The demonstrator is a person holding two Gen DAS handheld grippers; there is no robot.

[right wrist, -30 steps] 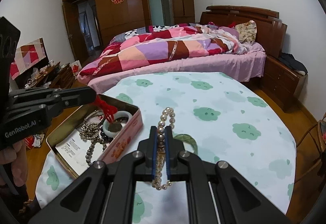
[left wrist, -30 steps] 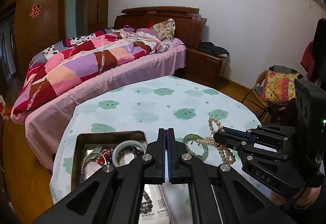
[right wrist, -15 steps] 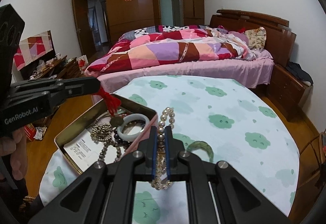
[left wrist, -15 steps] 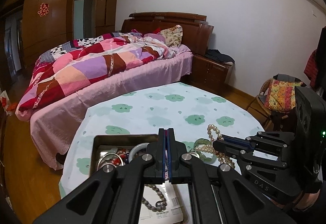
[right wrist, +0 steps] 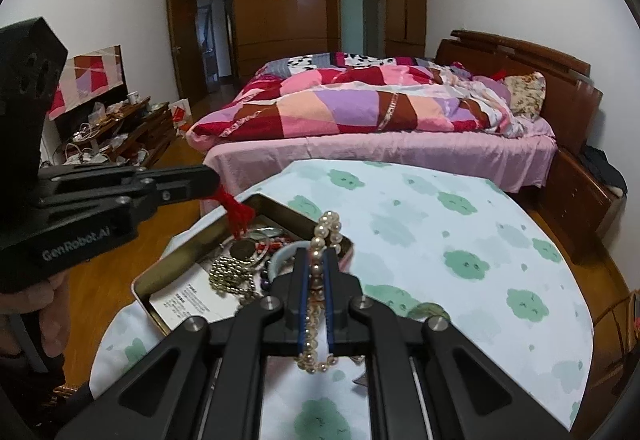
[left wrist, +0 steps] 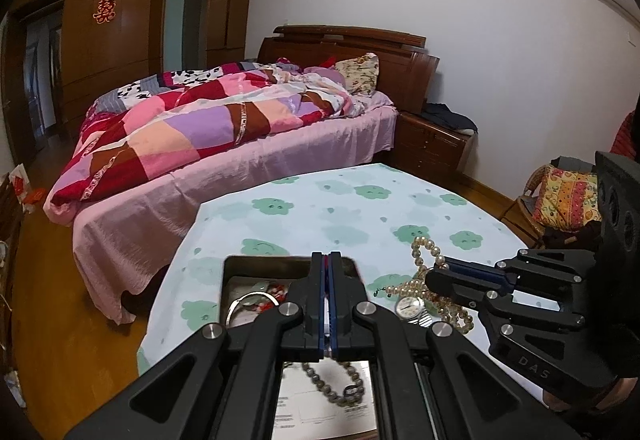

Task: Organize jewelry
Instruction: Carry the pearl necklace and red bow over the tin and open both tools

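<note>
A cream pearl strand (right wrist: 317, 280) is hanging pinched between the right gripper's (right wrist: 316, 264) closed fingers, just beside the open rectangular metal tin (right wrist: 176, 260), its lower loop blurring. The left gripper (right wrist: 216, 179) is clamping a red tassel (right wrist: 239, 213) above the tin; black linkage is hiding the tin's jumbled contents.

Left gripper (left wrist: 329, 260) body covers the middle of the tin (left wrist: 256, 264); only its far rim and a bead loop (left wrist: 334, 386) under the linkage show. Watch (left wrist: 409, 306) strap cut by the linkage. Pearls (right wrist: 316, 272) run between the right gripper (right wrist: 315, 260) pads, so that stretch is hidden. Tin contents are a tangle, single pieces unreadable. Green ring (right wrist: 428, 307) on the desk (right wrist: 460, 240) mostly behind the linkage. Hand (right wrist: 48, 320) cut at frame edge.
</note>
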